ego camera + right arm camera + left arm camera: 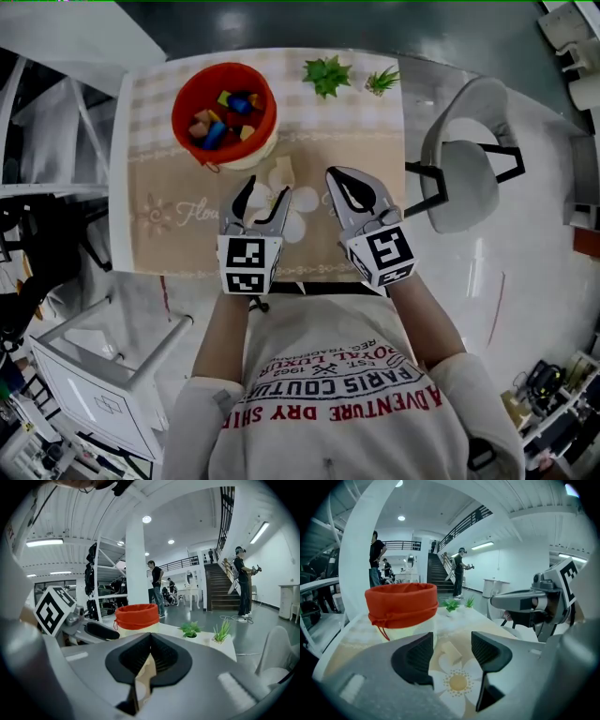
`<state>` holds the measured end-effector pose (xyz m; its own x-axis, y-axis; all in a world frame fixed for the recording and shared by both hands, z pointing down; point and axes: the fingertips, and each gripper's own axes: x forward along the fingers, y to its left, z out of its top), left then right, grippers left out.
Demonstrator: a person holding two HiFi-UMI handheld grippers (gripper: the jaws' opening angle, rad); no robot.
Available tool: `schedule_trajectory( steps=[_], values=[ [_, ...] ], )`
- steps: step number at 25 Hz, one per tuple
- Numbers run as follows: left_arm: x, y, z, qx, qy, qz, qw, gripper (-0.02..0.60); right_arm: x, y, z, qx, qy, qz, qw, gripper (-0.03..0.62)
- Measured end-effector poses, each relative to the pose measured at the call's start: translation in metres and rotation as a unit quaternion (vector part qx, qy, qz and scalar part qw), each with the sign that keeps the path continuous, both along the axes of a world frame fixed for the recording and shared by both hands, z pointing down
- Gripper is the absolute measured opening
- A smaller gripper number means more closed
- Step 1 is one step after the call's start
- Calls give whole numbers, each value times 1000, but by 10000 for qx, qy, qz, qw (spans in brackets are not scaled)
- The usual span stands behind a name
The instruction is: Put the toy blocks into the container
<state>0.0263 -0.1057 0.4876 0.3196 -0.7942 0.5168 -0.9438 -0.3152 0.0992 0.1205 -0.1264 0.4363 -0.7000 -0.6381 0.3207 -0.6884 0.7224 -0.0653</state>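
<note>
A red-rimmed container (pixel 223 112) holding several coloured blocks stands at the table's back left. A small cream block (pixel 282 170) lies on the floral mat (pixel 178 234) just in front of it. My left gripper (pixel 266 191) hovers open right behind that block. In the left gripper view the cream block (pixel 450 651) lies on the mat ahead of the open left gripper (pixel 452 639), apart from both pads, with the container (pixel 401 609) beyond. My right gripper (pixel 334 174) is beside it on the right, its jaws together and empty. The right gripper (pixel 150 637) shows shut in its own view.
Two small green plants (pixel 326 73) (pixel 382 81) stand at the table's far edge. A white chair (pixel 464 159) is at the table's right, a white shelf unit (pixel 94 375) at the lower left. The person stands against the table's near edge.
</note>
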Motion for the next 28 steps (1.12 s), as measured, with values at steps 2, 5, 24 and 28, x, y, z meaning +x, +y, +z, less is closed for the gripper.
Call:
schedule_trajectory(
  steps=[2,5,24,28],
  values=[
    [5,-1,17,-173,-16,-81,9998,261,4,0,7,-57,-12,-46,10000,2],
    [12,-5,40,-389,-11,-207,9990,261,7,-2,19,-167,-16,-123,9998,2],
    [21,-30,119,-1245,-105,-1001,9871,187,21,-27,62,-587,-20,-260,9979,2],
    [25,-28,114,-1172,-4,-850,9895,164,23,-24,61,-575,-8,-226,9981,2]
  ],
)
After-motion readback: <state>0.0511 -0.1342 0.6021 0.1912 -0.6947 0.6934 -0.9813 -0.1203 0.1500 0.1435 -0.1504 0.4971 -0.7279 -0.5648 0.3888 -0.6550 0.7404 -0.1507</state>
